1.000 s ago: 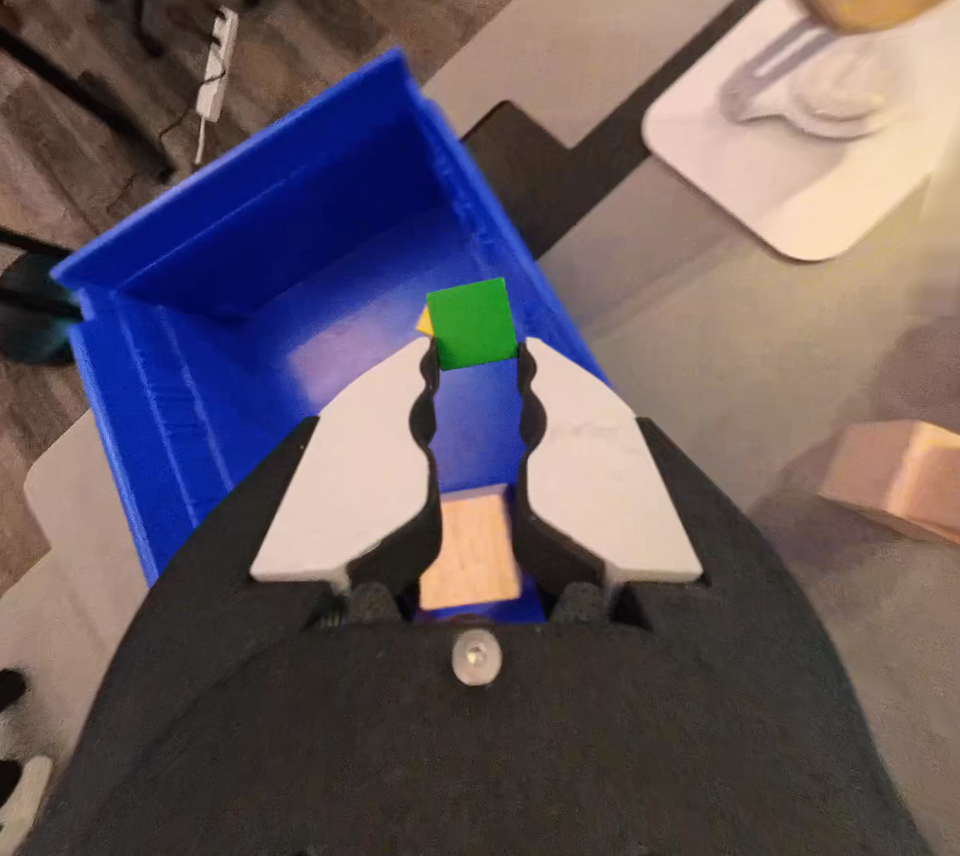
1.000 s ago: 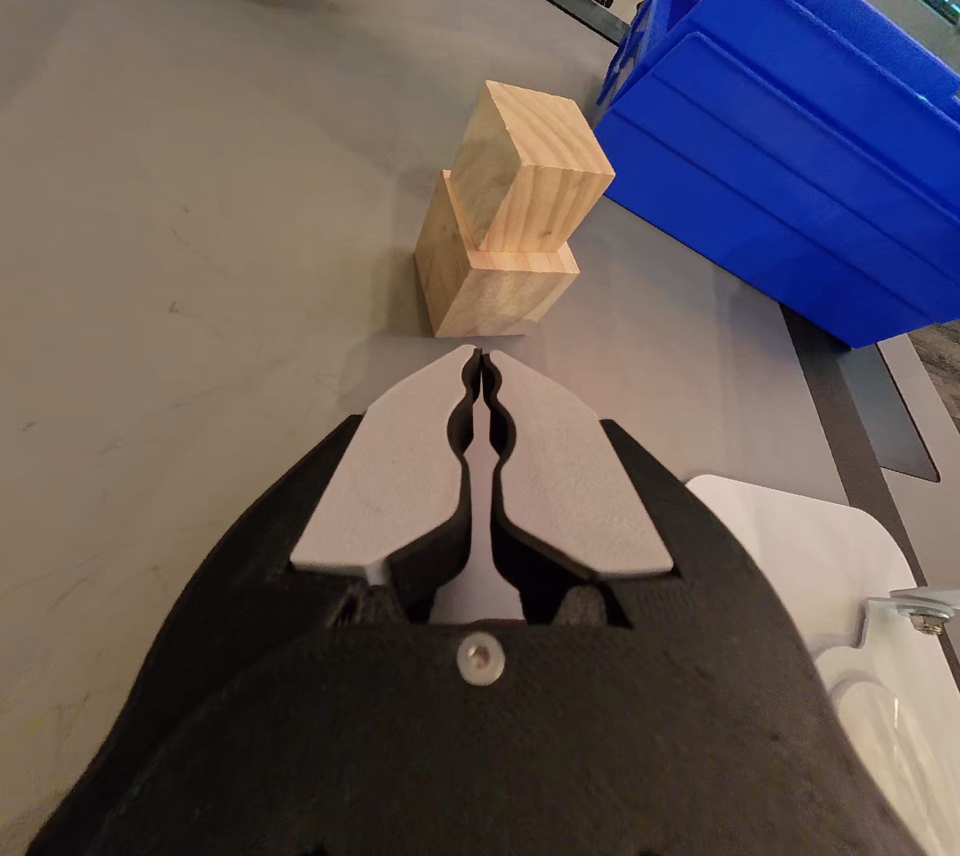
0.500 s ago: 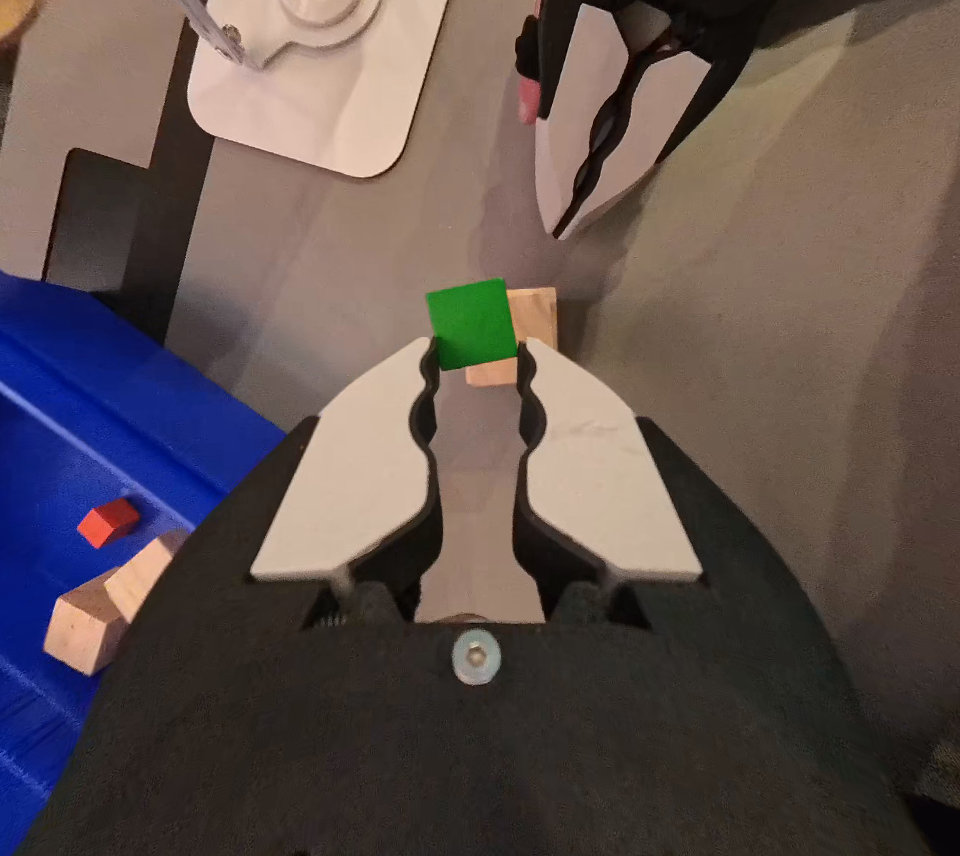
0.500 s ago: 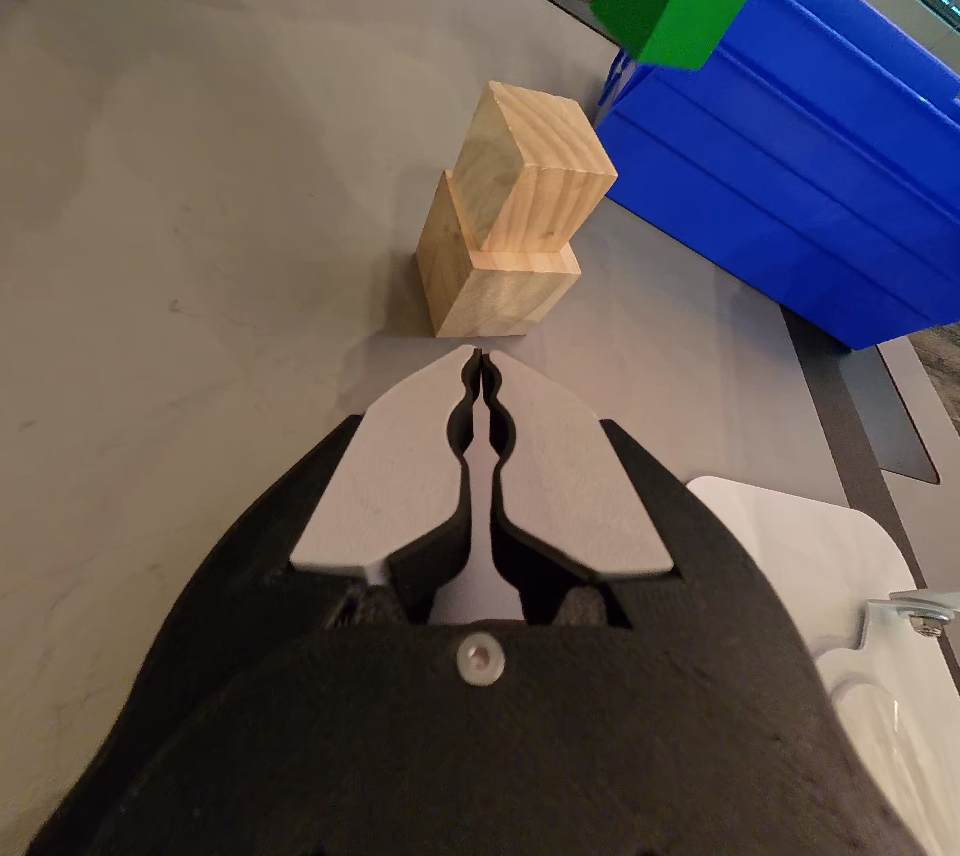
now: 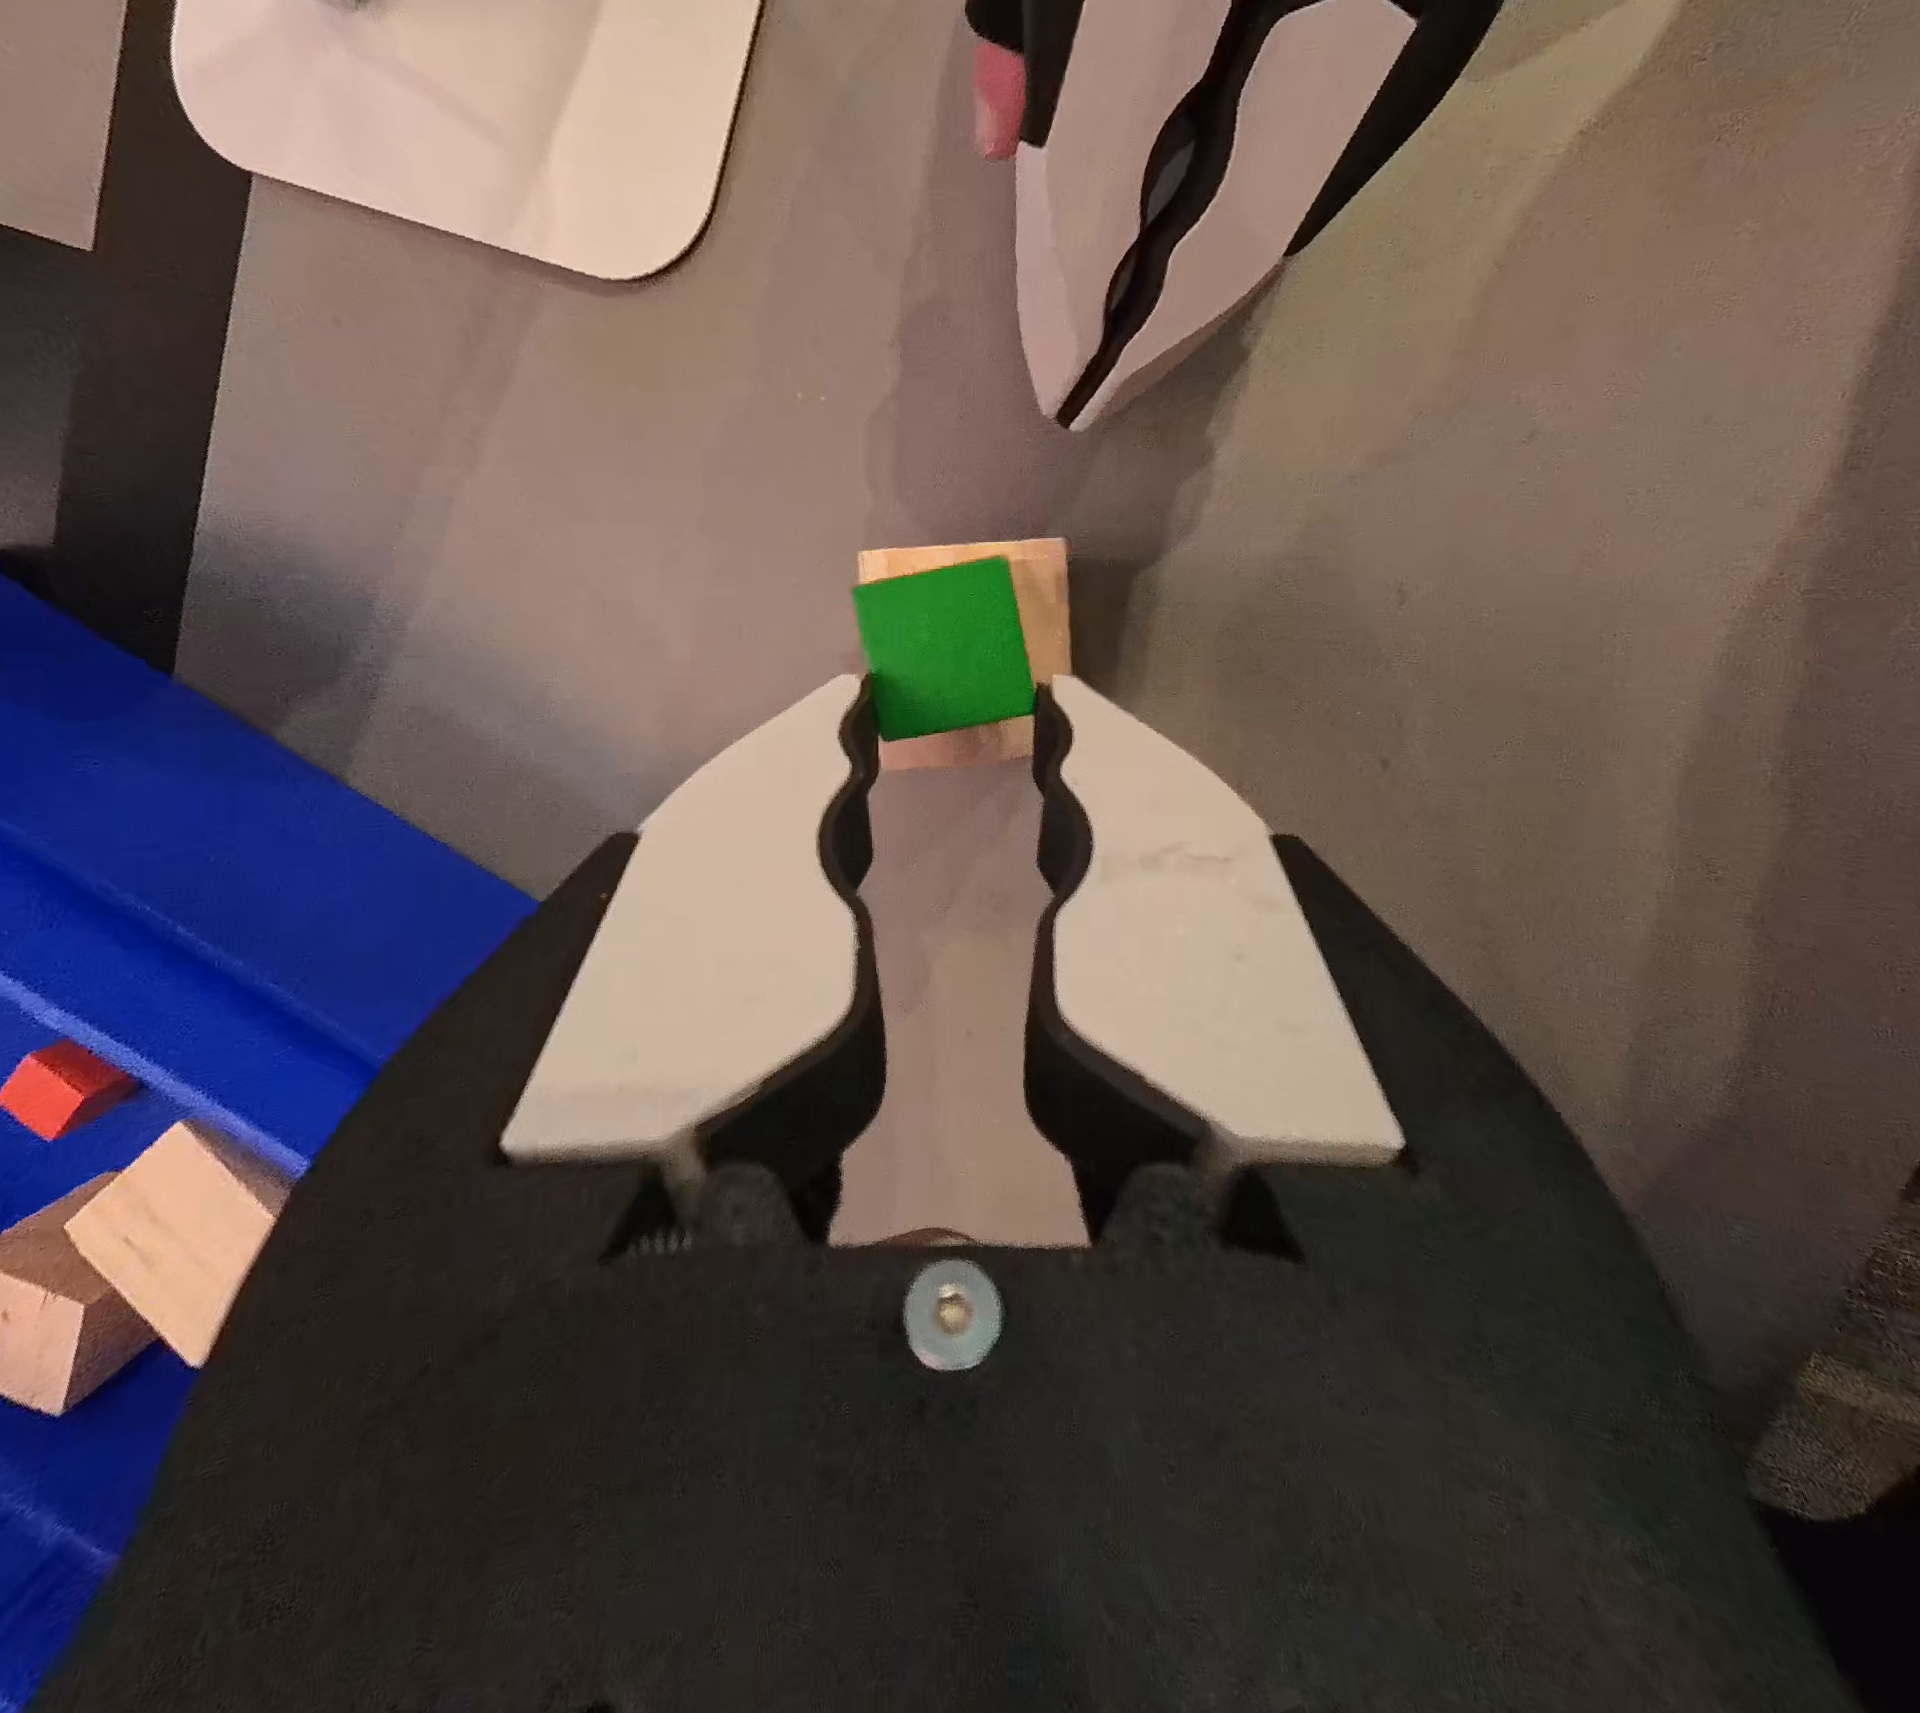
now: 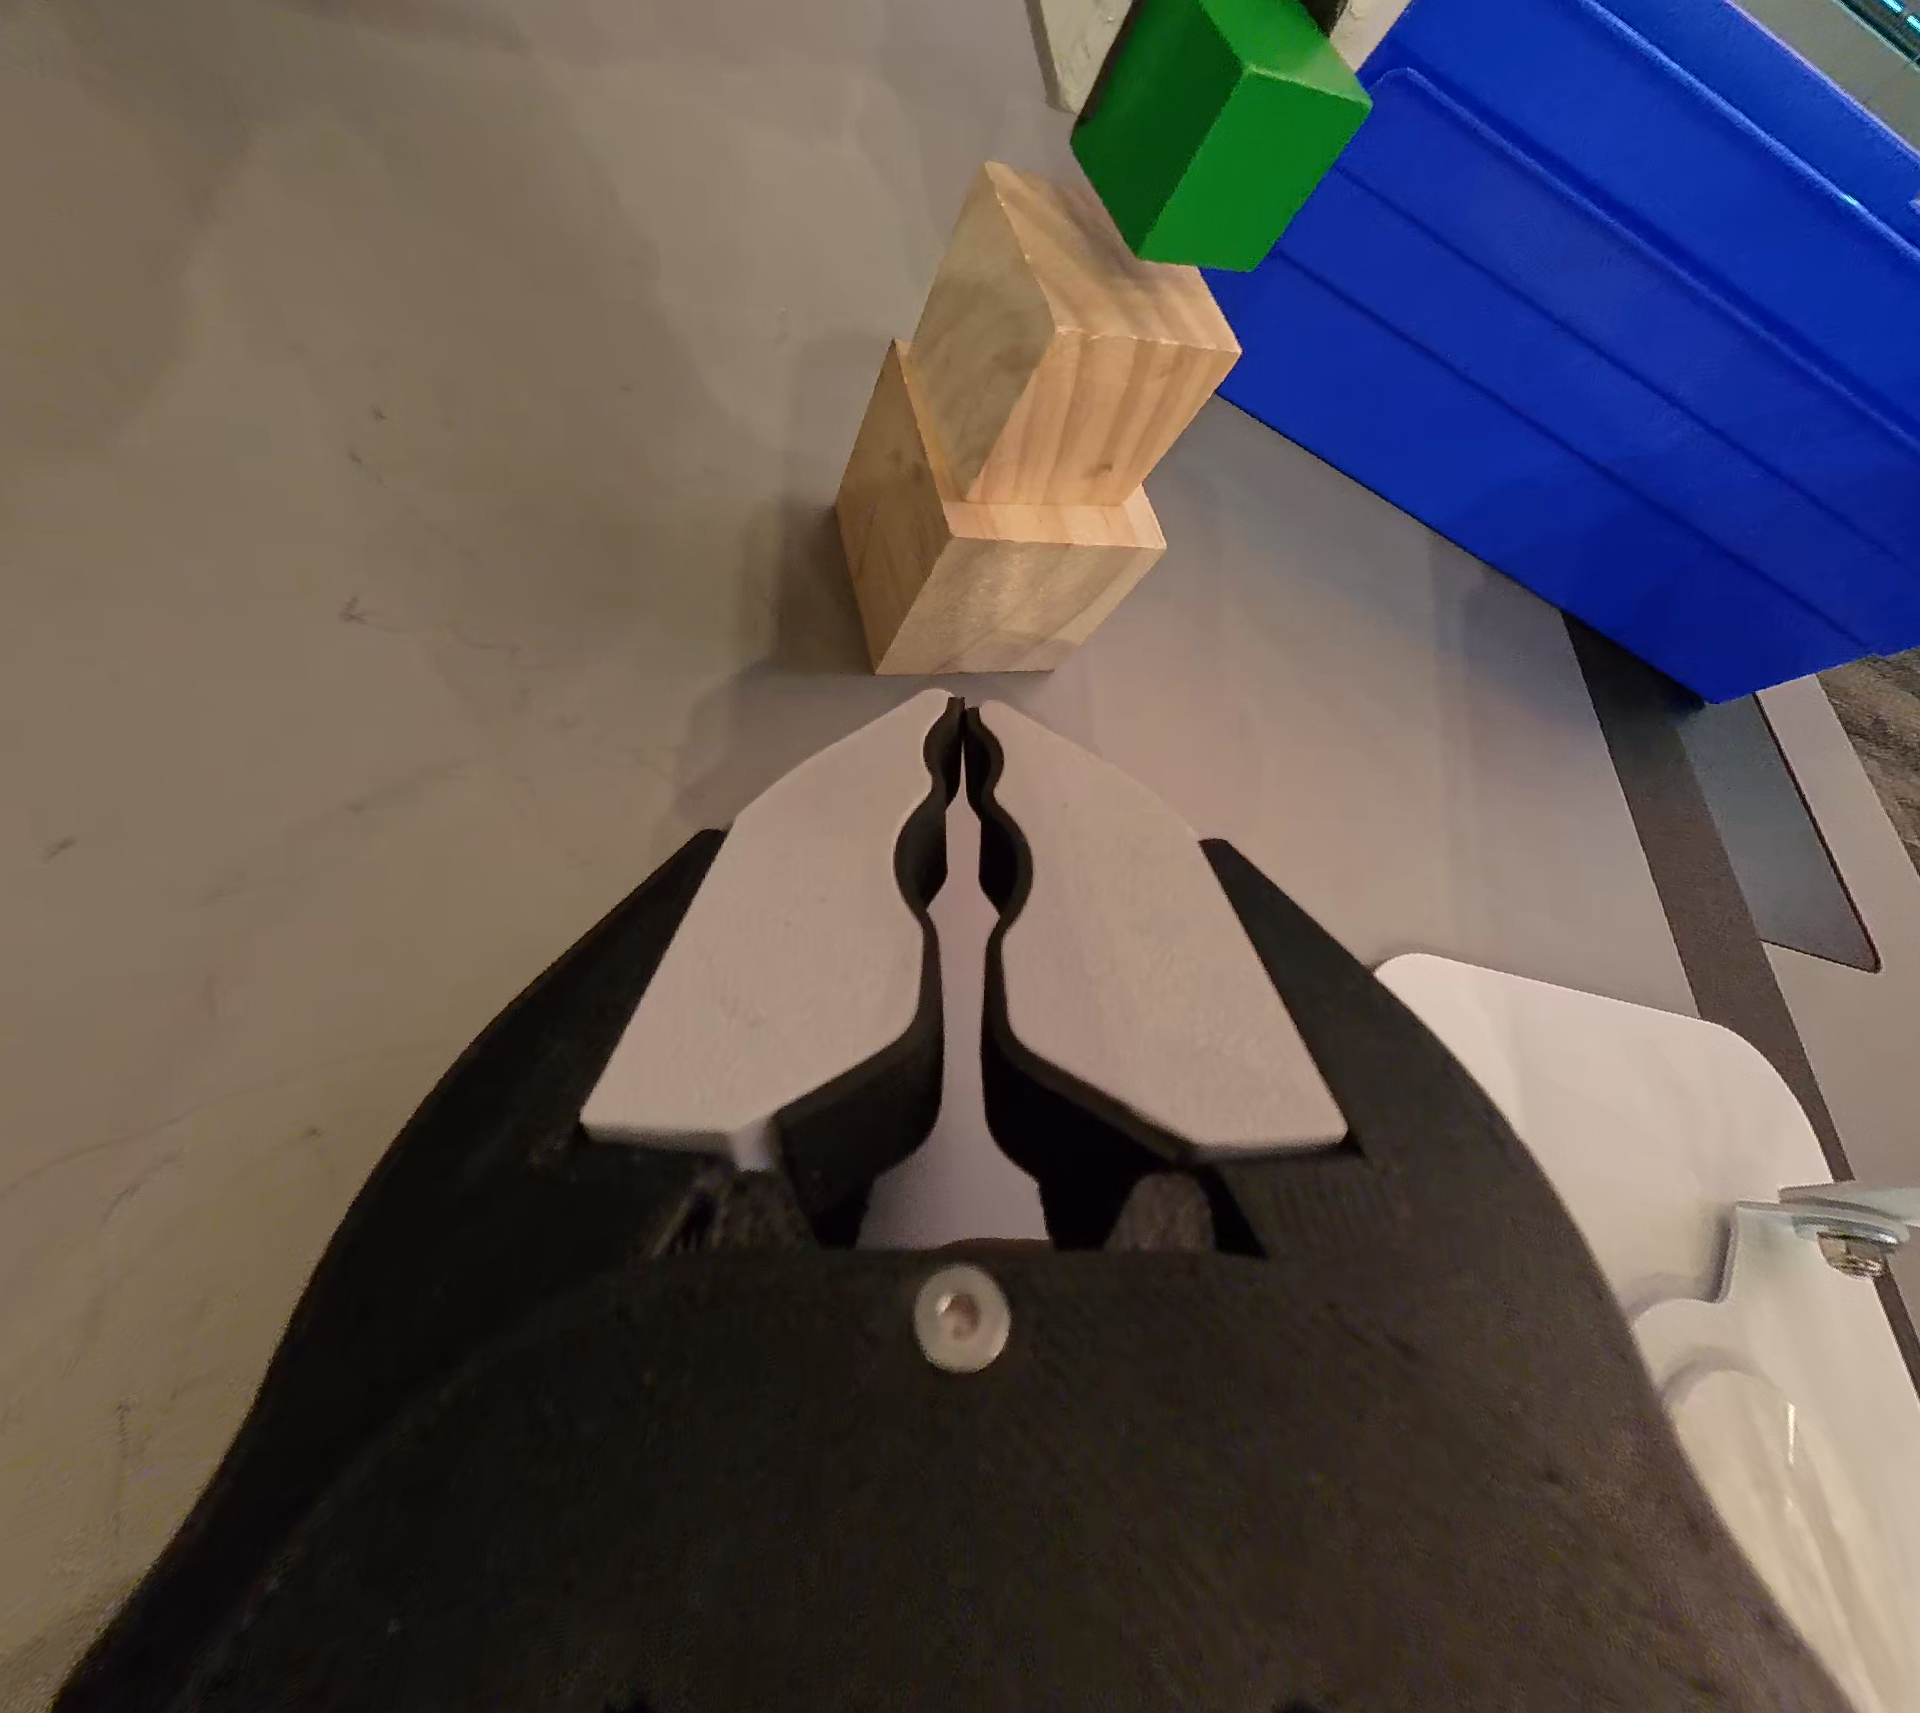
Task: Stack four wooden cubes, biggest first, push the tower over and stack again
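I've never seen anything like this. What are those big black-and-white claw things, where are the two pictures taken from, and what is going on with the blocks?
Each claw is a hand-held gripper: a person holds one in each hand, and a camera on each looks forward along its own jaws. So there are two pictures, one per gripper.

In the left wrist view, the left gripper looks down on the grey table and holds a green cube at its tips. The right wrist view looks along the table, and shows the same cube hanging above a two-cube wooden stack, a smaller cube standing on a bigger one, not yet touching.

The right gripper is shut on nothing and points at the stack's base.

Beside the stack stands a blue bin with a red block and plain wooden blocks inside. A white plate also lies on the table.
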{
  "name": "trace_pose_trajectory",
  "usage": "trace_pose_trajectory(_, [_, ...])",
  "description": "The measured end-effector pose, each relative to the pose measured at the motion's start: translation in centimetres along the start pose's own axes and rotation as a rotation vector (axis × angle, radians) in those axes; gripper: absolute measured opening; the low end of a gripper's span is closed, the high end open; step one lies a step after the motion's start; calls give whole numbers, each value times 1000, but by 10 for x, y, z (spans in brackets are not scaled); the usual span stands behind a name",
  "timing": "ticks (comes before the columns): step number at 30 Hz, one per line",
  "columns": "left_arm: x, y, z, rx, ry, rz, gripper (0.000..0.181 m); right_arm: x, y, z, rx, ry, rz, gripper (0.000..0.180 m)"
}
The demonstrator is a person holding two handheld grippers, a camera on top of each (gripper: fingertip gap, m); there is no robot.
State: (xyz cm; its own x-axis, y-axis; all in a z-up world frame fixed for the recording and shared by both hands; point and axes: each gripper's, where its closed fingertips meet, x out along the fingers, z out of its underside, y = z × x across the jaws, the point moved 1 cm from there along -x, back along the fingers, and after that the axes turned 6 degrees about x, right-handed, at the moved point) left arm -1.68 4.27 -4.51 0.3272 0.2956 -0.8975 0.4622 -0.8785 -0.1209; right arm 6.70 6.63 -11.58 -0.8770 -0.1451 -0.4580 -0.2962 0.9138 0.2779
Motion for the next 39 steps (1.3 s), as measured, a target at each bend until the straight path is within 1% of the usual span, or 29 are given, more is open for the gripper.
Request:
trace_pose_trajectory(9, [9, 1, 4, 0, 7, 60, 28, -1, 0, -1, 0, 1, -1, 0])
trace_pose_trajectory(10, [9, 2, 6, 1, 4, 70, 36, -1, 0, -1, 0, 2, -1, 0])
trace_pose_trajectory(11, [9, -1, 7, -12, -5, 53, 64, -1, 0, -2, 0, 3, -1, 0])
trace_pose_trajectory(12, [7, -6, 9, -19, -10, 23, 81, -1, 0, -2, 1, 4, -2, 0])
trace_pose_trajectory(13, [2, -9, 10, -18, -7, 6, 83, 0, 0, -2, 1, 4, -2, 0])
trace_pose_trajectory(15, [-11, -17, 6, -42, 53, -13, 83, -1, 0, -2, 2, 5, -2, 0])
trace_pose_trajectory(17, [-34, -42, 8, -97, 118, -95, 75, -1, -1, -2, 2, 4, -2, 0])
trace_pose_trajectory(19, [-61, -80, 14, -168, 210, -203, 63, -1, 0, -2, 5, 6, -1, 0])
trace_pose_trajectory(20, [-69, -103, 21, -207, 227, -259, 57, -1, 1, -2, 5, 7, -1, 0])
trace_pose_trajectory(22, [-74, -142, 35, -238, 227, -310, 53, -1, 1, -2, 7, 10, 0, 0])
trace_pose_trajectory(25, [-56, -193, 53, -239, 178, -316, 47, -1, 1, -2, 9, 17, 0, 0])
trace_pose_trajectory(28, [-29, -242, 79, -275, 83, -314, 47, -1, 2, -2, 12, 20, 1, 0])
trace_pose_trajectory(30, [-8, -259, 88, -296, 70, -250, 40, 0, 2, -2, 11, 18, 1, 0])
trace_pose_trajectory(31, [2, -269, 98, -302, 17, -245, 39, -1, 1, -2, 11, 17, 0, 0])
trace_pose_trajectory(32, [12, -276, 107, -309, -34, -238, 40, -2, 1, -2, 12, 17, 0, 0])
trace_pose_trajectory(33, [22, -277, 109, -307, -48, -199, 43, -2, 1, -3, 13, 19, -1, 0])
trace_pose_trajectory(35, [35, -277, 107, -300, -27, -132, 48, -3, 0, -3, 15, 20, -3, 0])
trace_pose_trajectory(37, [46, -279, 109, -293, -65, -108, 52, -4, 0, -3, 16, 19, -4, 0])
trace_pose_trajectory(39, [56, -280, 108, -274, -78, -94, 50, -3, 0, -2, 14, 19, -5, 0])
